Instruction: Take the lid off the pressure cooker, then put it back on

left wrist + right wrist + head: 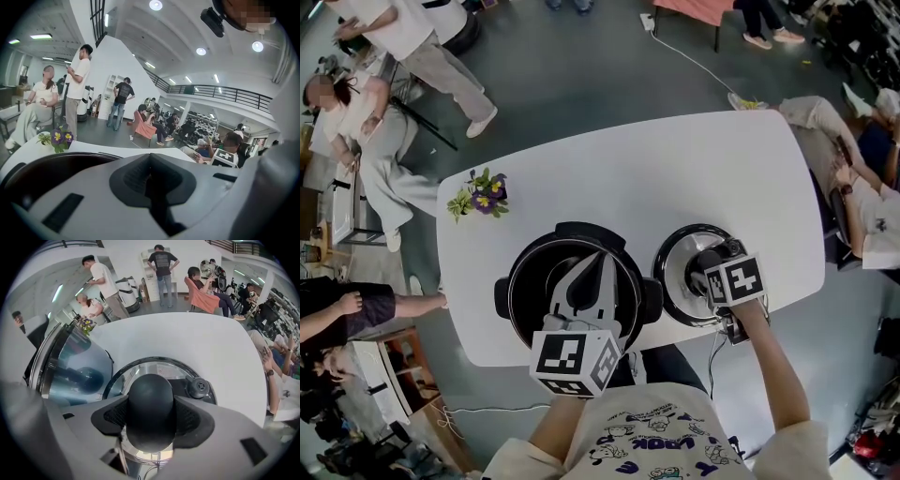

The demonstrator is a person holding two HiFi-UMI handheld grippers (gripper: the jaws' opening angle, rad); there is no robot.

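1. Clamping the black knob [151, 404] of the lid [673, 274], the right gripper [710, 265] points steeply down. Its pads press on the knob's two sides, and the knob keeps the jaws fairly wide.
2. The lid, shiny metal with a dark rim, is off the pressure cooker [516, 281]. In the head view it sits at 3 o'clock of the cooker, just beside it. Whether it rests on the white worktop [675, 169] or hangs just above cannot be told.
3. The cooker stands open near the worktop's 6 o'clock edge. Its inside is dark, with black side handles at 3 and 9 o'clock.
4. The left gripper [602, 267] enters the head view from 6 o'clock and hangs over the open cooker, tips toward 12 o'clock. Its jaws are fully together with nothing between them.
5. A small bunch of purple and yellow flowers [483, 195] stands at 10 o'clock of the cooker, well apart from it.
6. People sit and stand on the floor around the worktop.
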